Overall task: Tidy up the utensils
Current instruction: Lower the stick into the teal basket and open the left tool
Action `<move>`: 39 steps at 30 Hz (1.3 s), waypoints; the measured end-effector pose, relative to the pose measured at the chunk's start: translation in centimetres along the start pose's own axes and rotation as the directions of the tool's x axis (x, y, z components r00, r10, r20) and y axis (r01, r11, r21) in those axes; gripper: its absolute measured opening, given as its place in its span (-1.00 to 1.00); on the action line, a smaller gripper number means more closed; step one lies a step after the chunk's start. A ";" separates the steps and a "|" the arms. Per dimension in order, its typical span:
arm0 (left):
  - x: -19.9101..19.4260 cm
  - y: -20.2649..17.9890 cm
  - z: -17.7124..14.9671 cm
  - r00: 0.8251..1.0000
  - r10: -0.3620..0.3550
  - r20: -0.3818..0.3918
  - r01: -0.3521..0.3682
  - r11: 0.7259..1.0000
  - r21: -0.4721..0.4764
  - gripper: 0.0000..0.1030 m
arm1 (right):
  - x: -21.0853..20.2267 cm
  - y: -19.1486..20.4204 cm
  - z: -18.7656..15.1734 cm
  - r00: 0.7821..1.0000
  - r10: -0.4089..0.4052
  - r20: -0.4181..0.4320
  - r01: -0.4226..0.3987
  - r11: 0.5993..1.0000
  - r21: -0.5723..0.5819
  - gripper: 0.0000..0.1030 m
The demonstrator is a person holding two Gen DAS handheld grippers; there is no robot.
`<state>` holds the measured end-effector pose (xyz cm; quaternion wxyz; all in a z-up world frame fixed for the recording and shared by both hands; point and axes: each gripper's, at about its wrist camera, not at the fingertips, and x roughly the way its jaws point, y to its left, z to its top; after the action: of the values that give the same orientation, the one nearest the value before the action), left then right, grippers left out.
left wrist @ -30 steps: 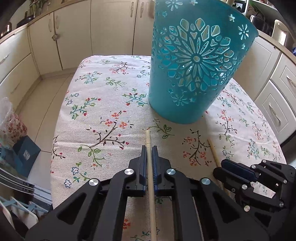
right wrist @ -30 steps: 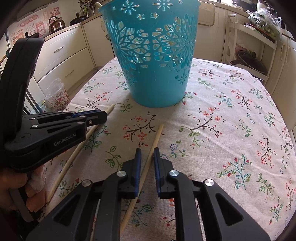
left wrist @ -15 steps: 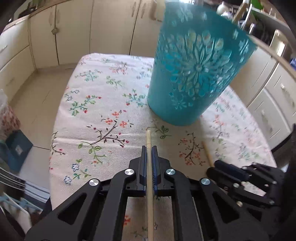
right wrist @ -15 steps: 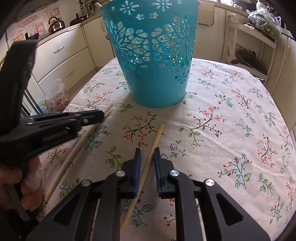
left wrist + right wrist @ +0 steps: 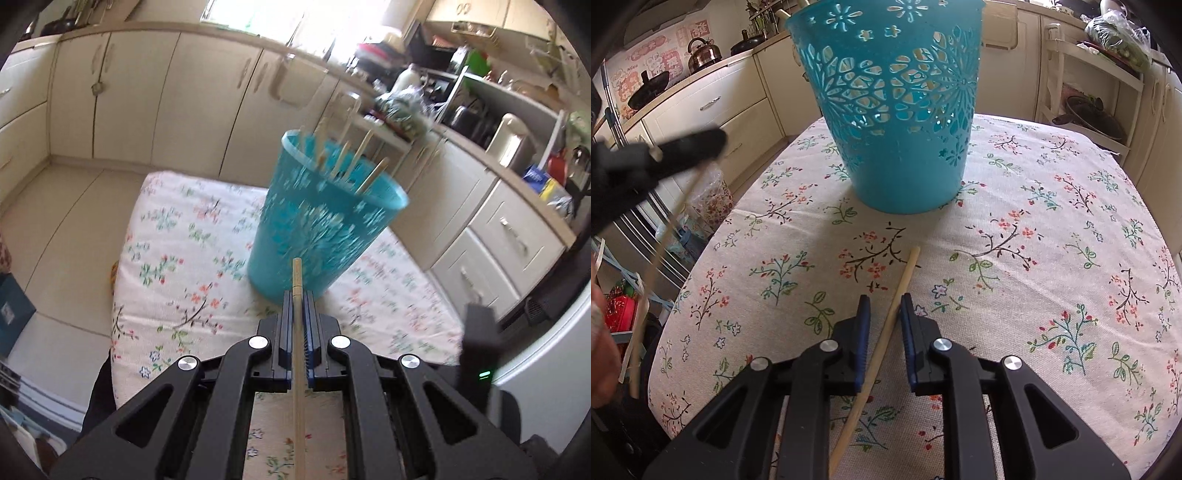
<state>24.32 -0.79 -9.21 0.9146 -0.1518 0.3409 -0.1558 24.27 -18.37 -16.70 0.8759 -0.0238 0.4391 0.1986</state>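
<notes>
My left gripper (image 5: 297,295) is shut on a wooden chopstick (image 5: 297,369) and holds it in the air above the table. The stick's tip points at the teal cut-out basket (image 5: 325,229), which holds several wooden sticks (image 5: 364,147). In the right wrist view the left gripper (image 5: 701,144) is a dark blur at the upper left, with its chopstick (image 5: 665,236) hanging down. My right gripper (image 5: 884,299) sits low over the table. Its jaws stand slightly apart on either side of a second chopstick (image 5: 905,273), which lies flat on the cloth in front of the basket (image 5: 897,166).
The table (image 5: 1052,221) has a floral cloth and rounded edges that drop to the floor at left and right. A floral bag (image 5: 713,199) stands on the floor at the left. Cream cabinets (image 5: 207,99) and a cluttered counter (image 5: 509,122) ring the table.
My left gripper has risen off the table with its chopstick and tipped up, so the basket's rim and contents show. The right gripper and its chopstick have stayed in place.
</notes>
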 end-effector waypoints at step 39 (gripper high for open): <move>4.3 -4.2 14.4 0.989 -0.146 0.037 0.148 0.988 -0.047 -0.83 | -0.1 0.0 -0.1 1.000 0.018 -0.001 -0.018 1.000 -0.008 -0.51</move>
<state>36.33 -3.77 0.29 0.9020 -0.2019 0.3175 -0.2117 24.14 -18.44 -16.75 0.8737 -0.0237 0.4390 0.2084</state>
